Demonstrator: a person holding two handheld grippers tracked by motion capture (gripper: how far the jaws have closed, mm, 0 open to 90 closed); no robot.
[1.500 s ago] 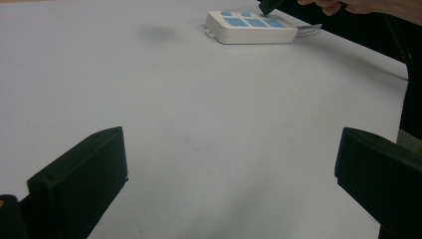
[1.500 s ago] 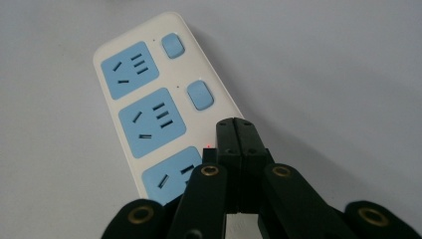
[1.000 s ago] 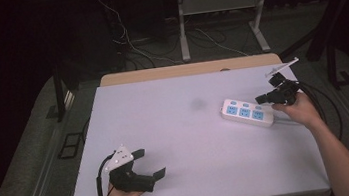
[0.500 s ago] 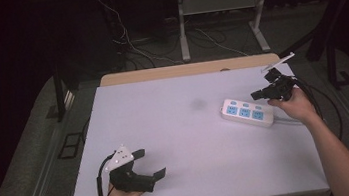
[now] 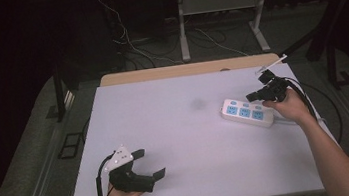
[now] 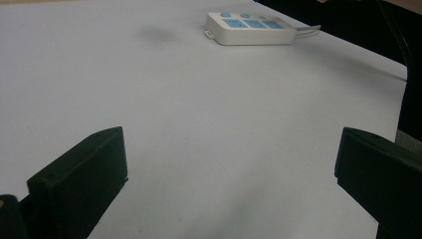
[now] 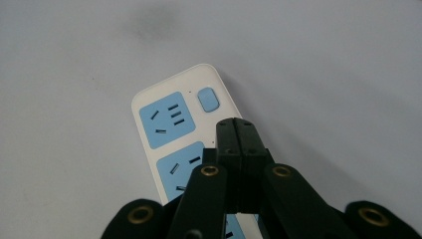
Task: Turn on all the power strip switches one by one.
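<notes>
Right now the power strip (image 5: pixel 248 113) lies flat at right of centre in the high view, on the white table (image 5: pixel 183 142). Right gripper (image 5: pixel 257 94) hovers over its far end, jaws pressed together with nothing between, tips just short of the blue switch (image 7: pixel 208 98) in the right gripper view. Left gripper (image 5: pixel 146 164) rests lower left, jaws wide, empty. The strip looks like rigid, light, smooth plastic; likely to slide if pushed sideways, so press the switch straight down or take it across the narrow sides. Versus the earlier frames: right gripper has shifted slightly; strip and left gripper unchanged.
</notes>
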